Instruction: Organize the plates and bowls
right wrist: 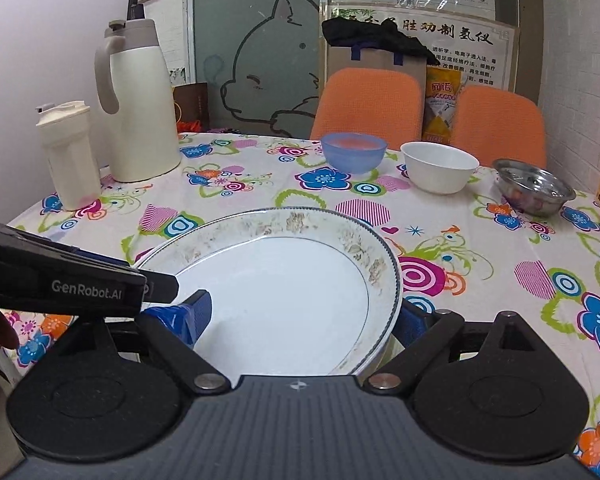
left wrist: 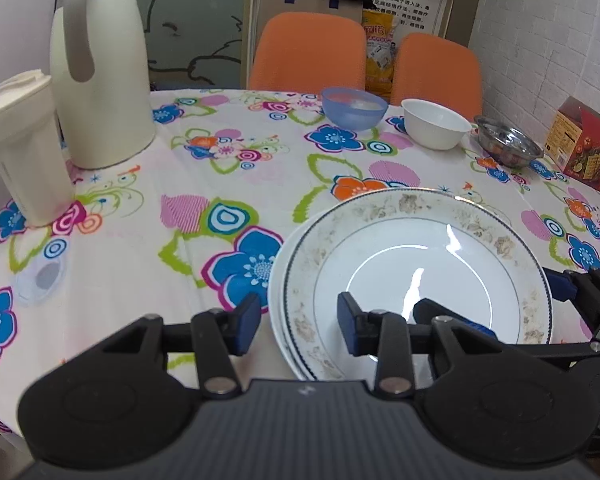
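Left wrist: round glossy plate (left wrist: 416,280) stacked, tongs (left wrist: 300,326) straddling rim.

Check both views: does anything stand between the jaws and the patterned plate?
Nothing visible does. The left gripper is open with its jaws straddling the near rim of the plate, which sits on another plate. The right gripper straddles the plate's rim on the opposite side. The bowls stand far behind.

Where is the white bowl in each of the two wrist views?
Left wrist view: the white bowl sits at the upper right, at the far edge of the table, between the blue bowl and the steel bowl.
Right wrist view: the white bowl is right of centre, in the upper half, between the same two bowls.
Shared landmark: the cream jug at the far left.
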`<act>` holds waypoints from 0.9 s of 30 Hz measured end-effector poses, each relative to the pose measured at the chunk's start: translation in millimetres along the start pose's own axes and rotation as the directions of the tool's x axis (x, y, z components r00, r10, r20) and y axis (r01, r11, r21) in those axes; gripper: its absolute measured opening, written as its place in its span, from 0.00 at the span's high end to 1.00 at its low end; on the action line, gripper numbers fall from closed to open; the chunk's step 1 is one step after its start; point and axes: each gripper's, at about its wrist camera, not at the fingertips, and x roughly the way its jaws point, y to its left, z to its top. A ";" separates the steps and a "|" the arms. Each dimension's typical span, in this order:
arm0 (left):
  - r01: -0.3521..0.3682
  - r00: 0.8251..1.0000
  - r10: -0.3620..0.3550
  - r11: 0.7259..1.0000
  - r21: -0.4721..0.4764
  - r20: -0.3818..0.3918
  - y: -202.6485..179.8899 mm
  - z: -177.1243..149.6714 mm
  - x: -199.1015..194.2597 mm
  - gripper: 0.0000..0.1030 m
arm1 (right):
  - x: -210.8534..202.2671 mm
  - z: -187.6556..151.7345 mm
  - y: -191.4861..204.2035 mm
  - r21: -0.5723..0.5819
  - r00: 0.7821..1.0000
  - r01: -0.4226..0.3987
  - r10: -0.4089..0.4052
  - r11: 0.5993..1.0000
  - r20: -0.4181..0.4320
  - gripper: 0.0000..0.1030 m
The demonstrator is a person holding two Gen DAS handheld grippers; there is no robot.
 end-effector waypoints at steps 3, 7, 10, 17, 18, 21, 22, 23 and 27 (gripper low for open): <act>-0.016 1.000 0.016 1.000 0.002 0.019 0.4 3.9 -3.7 0.65 | 8.7 -3.0 -2.6 -0.021 0.998 0.003 -0.004 1.000 -0.057 0.23; -0.020 0.999 0.020 1.000 0.001 0.036 0.6 9.8 -9.7 0.65 | 1.1 -3.0 -23.5 0.083 0.998 -0.043 0.045 0.996 -0.032 0.23; -0.012 0.998 0.011 1.000 0.012 0.054 -4.5 16.6 -13.3 0.65 | -8.8 4.2 -50.8 0.147 0.999 -0.045 0.045 0.988 0.002 0.23; 0.098 0.995 -0.100 0.991 0.088 0.025 -51.7 49.2 6.1 0.44 | -19.0 31.6 -137.3 0.182 0.995 0.089 -0.094 0.979 0.018 0.23; 0.114 0.993 -0.116 0.988 0.102 0.013 -61.6 55.1 12.3 0.43 | -17.5 35.6 -149.7 0.176 0.993 0.109 -0.113 0.978 0.014 0.23; 0.167 0.986 -0.166 0.975 0.147 -0.022 -95.8 79.2 35.2 0.42 | -10.5 45.5 -185.7 0.185 0.988 0.150 -0.153 0.971 0.002 0.23; 0.183 0.983 -0.180 0.970 0.159 -0.033 -106.2 88.4 42.8 0.42 | -6.8 48.3 -199.1 0.189 0.987 0.159 -0.161 0.969 -0.006 0.23; 0.200 0.980 -0.195 0.964 0.174 -0.043 -119.2 100.4 52.3 0.42 | -2.9 51.2 -212.1 0.196 0.986 0.167 -0.168 0.966 -0.011 0.23; 0.254 0.967 -0.250 0.940 0.229 -0.045 -169.2 157.8 92.1 0.40 | 15.7 63.7 -251.1 0.177 0.976 0.216 -0.214 0.960 -0.028 0.23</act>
